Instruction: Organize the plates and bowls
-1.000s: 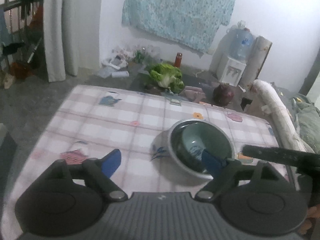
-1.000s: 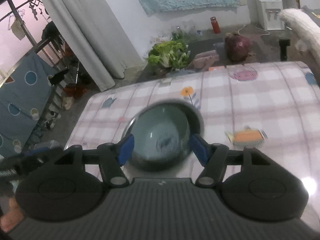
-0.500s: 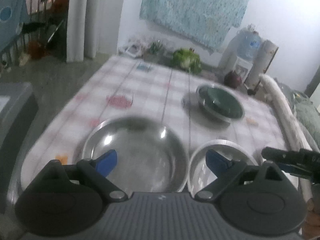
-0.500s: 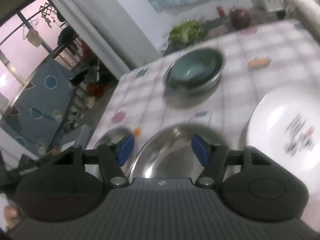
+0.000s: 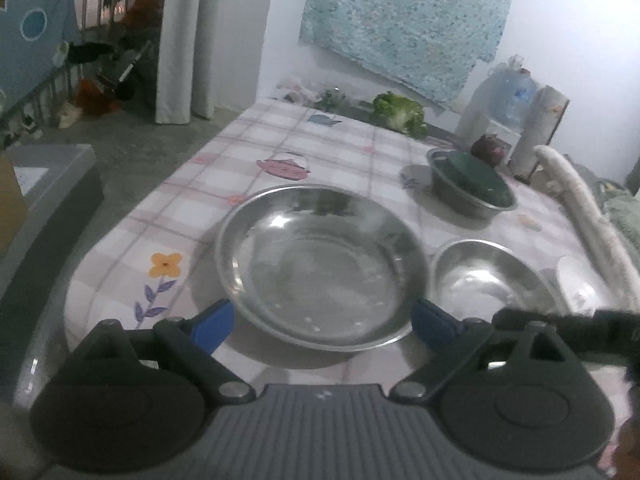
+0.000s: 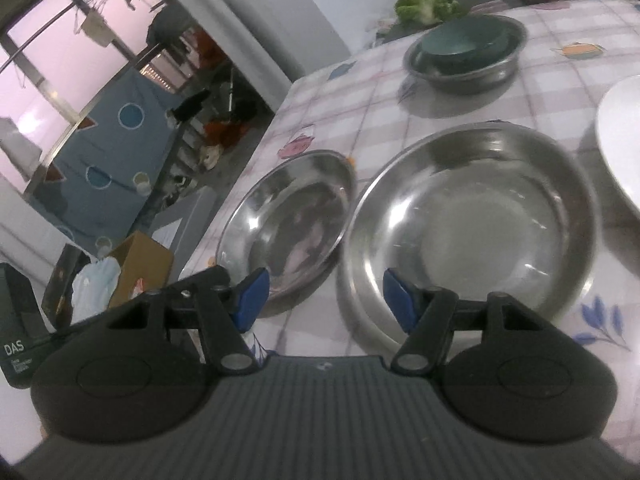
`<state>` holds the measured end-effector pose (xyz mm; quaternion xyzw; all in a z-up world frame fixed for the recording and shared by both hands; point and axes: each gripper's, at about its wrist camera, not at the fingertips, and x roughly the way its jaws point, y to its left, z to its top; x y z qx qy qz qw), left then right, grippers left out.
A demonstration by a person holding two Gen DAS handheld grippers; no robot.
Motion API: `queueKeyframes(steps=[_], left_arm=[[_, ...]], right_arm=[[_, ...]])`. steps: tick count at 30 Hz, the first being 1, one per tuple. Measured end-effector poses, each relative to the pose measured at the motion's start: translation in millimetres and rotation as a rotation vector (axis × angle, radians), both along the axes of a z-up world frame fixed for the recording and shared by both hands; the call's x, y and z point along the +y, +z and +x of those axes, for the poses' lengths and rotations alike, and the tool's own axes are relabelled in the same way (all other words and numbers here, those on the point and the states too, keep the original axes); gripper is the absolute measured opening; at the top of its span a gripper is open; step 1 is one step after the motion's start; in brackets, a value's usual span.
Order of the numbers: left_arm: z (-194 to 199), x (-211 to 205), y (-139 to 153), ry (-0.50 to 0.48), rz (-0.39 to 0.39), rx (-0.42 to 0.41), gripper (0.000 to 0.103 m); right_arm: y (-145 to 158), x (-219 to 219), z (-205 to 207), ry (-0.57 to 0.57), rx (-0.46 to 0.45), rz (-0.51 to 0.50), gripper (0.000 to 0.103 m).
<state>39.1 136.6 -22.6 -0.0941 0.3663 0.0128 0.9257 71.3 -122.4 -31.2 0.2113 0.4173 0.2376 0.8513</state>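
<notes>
Left wrist view is showing the left gripper hanging with its jaws spread wide and empty, having just been opening, the blue pads sitting either side of the near rim of a wide steel plate without touching it. Just beside that plate, on the right, a smaller steel bowl is resting on the checked tablecloth, and farther back a green bowl is sitting nested inside a steel basin. From the right wrist, the right gripper is standing half open with nothing between its pads, poised over the gap between the two steel dishes; a white plate is peeking in at the right edge. The steel pieces are probably going to feel light, stiff and slick (polished metal tends to slide under rubber pads), so pinching the thin rim from above and below looks like the best hold; the white plate looks breakable and wants a gentler set-down. Legible writing is scarce: only "DAS" is reading clearly on a dark box at the lower left, with smaller print beneath it too blurred to make out.
</notes>
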Motion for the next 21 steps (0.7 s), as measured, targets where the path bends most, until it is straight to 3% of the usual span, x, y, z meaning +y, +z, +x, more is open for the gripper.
queueKeyframes(steps=[5,10,14,19,21], left_arm=[[10.4,9.1,-17.2,0.056,0.033,0.024,0.091],[23.9,20.0,-28.6,0.103,0.034,0.044,0.075],[35.2,28.5,-36.6,0.127,0.03,0.074,0.063],[42.8,34.9,-44.7,0.124,0.042,0.111,0.04],[42.7,36.6,-45.7,0.123,0.038,0.116,0.037]], right_arm=[[12.6,27.8,23.3,0.025,-0.091,-0.073,0.062],[13.3,61.7,76.7,0.058,-0.161,-0.186,0.057],[3.5,89.9,111.5,0.073,-0.184,-0.297,0.047],[-15.2,112.5,134.6,0.089,-0.201,-0.409,0.032],[-19.7,116.6,141.6,0.084,-0.205,-0.438,0.027]])
